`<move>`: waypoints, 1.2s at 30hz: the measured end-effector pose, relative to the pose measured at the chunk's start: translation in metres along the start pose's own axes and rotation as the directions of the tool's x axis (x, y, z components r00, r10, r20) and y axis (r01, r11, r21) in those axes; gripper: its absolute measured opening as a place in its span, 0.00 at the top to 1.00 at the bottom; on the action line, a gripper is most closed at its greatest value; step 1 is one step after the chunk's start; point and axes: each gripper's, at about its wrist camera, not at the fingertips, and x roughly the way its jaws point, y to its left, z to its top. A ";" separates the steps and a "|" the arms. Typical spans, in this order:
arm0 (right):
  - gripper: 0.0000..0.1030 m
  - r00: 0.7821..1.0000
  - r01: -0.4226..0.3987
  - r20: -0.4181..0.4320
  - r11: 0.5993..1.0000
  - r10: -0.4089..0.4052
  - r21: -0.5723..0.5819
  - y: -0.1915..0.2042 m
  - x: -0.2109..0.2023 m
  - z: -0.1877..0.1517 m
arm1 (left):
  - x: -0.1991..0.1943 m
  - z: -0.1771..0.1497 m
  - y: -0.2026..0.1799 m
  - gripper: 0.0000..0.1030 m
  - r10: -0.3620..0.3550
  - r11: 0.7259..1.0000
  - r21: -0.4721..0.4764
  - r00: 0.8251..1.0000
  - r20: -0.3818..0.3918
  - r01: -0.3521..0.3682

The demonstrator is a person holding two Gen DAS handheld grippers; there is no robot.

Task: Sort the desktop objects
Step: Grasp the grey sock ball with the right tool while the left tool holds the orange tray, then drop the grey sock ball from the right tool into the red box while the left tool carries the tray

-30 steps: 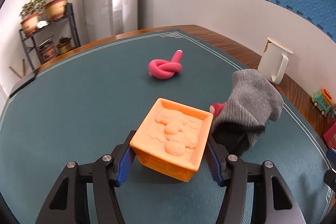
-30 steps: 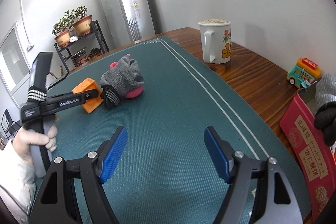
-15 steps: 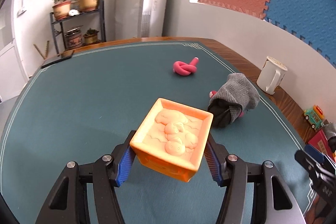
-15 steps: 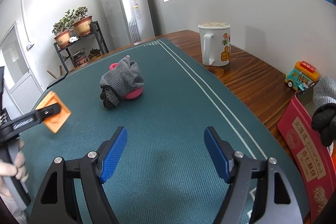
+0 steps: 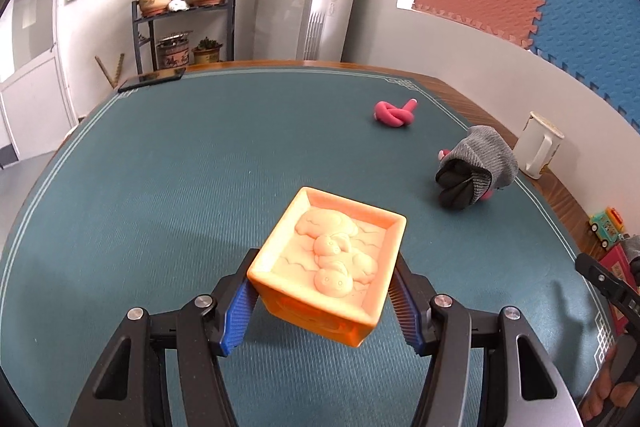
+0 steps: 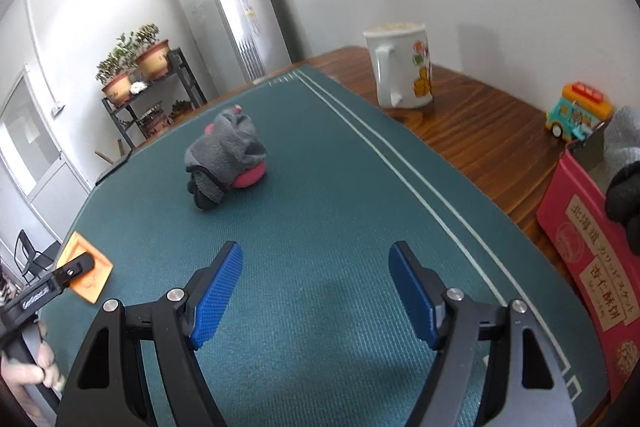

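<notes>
My left gripper (image 5: 322, 301) is shut on an orange square block (image 5: 330, 263) with a raised animal relief, held above the green mat (image 5: 160, 187). The same orange block (image 6: 86, 273) shows at the left edge of the right wrist view, carried by a hand. A grey sock bundle (image 5: 476, 165) lies over something pink at the mat's right side; the grey sock bundle (image 6: 224, 155) sits ahead of my right gripper (image 6: 316, 283). The right one stands open, empty, low over the mat. A knotted pink rope (image 5: 394, 113) lies farther back.
A white mug (image 6: 402, 67) and a toy bus (image 6: 576, 115) stand on the bare wood right of the mat. A red box (image 6: 592, 267) holding a grey-and-black sock (image 6: 624, 163) sits at the right edge. A black tablet (image 5: 154, 79) lies at the far left corner.
The left gripper carried the orange block leftward, away from the sock bundle and the pink rope, which now look smaller and farther right. The right gripper stayed put.
</notes>
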 end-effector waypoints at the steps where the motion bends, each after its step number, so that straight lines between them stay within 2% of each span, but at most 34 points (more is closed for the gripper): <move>1: 0.23 1.000 0.012 -0.007 1.000 -0.012 -0.005 0.002 0.002 0.003 | 0.000 0.000 0.000 0.39 0.001 1.000 0.001 1.000 0.001 -0.001; 3: 0.23 1.000 0.020 -0.008 0.999 -0.020 -0.026 0.008 0.004 0.010 | -0.002 -0.001 -0.001 0.39 0.009 1.000 0.006 1.000 0.010 -0.010; 6: 0.23 1.000 -0.015 -0.006 0.998 0.015 -0.055 0.025 0.008 0.030 | -0.002 -0.001 -0.002 0.39 -0.005 1.000 0.003 1.000 0.008 0.005; 13: 0.23 0.999 -0.048 0.014 0.993 0.050 -0.109 0.067 0.043 0.075 | 0.003 -0.004 -0.004 0.39 0.008 1.000 0.008 1.000 -0.003 -0.008; 21: 0.24 0.999 -0.038 -0.042 0.988 0.032 -0.148 0.086 0.105 0.088 | 0.013 -0.006 0.003 0.39 0.016 1.000 -0.008 0.999 -0.032 -0.016; 22: 0.26 0.998 -0.042 -0.055 0.989 0.034 -0.144 0.086 0.113 0.087 | 0.014 -0.006 0.003 0.39 0.018 1.000 -0.008 0.999 -0.033 -0.018; 23: 0.37 0.997 -0.053 -0.066 0.989 0.044 -0.141 0.084 0.118 0.086 | 0.016 -0.007 0.003 0.39 0.018 1.000 -0.006 0.999 -0.036 -0.018; 25: 0.46 0.994 -0.070 -0.090 0.988 0.058 -0.135 0.082 0.123 0.083 | 0.016 -0.007 0.002 0.39 0.021 1.000 -0.002 0.999 -0.032 -0.022; 27: 0.62 0.996 -0.063 -0.076 0.987 0.053 -0.147 0.082 0.119 0.081 | 0.017 -0.006 0.002 0.39 0.023 1.000 -0.001 0.999 -0.030 -0.023; 29: 0.71 0.996 -0.075 -0.068 0.987 0.066 -0.143 0.081 0.113 0.080 | 0.017 -0.007 0.001 0.39 0.026 1.000 0.001 0.999 -0.028 -0.026; 32: 0.77 0.996 -0.087 -0.047 0.987 0.081 -0.133 0.078 0.100 0.079 | 0.017 -0.007 0.001 0.39 0.030 1.000 0.007 0.999 -0.029 -0.030; 36: 0.78 0.997 -0.072 0.005 0.988 0.074 -0.136 0.077 0.076 0.076 | 0.018 -0.007 0.001 0.39 0.032 0.999 0.008 0.999 -0.029 -0.032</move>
